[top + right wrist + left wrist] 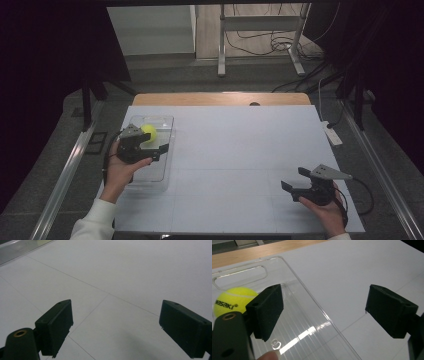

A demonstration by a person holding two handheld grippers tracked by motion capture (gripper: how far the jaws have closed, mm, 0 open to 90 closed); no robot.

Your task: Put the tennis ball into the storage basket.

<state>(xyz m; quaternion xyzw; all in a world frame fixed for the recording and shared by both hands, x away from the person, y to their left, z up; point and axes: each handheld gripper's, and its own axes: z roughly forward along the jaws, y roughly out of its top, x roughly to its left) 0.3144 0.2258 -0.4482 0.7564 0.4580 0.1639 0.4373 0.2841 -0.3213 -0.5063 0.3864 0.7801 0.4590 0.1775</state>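
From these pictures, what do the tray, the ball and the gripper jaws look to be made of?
Tray: clear hard plastic, glossy; the table shows through it and light glints on its ribbed floor.
Ball: yellow felt, matte and fuzzy, with a white seam and printed lettering, like a tennis ball.
Gripper jaws: black, matte blocks, probably plastic or rubber; I cannot tell which.

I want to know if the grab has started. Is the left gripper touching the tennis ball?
Apart. In the left gripper view, the left gripper is wide open, straddling the clear bin wall; the tennis ball sits beyond its jaws.
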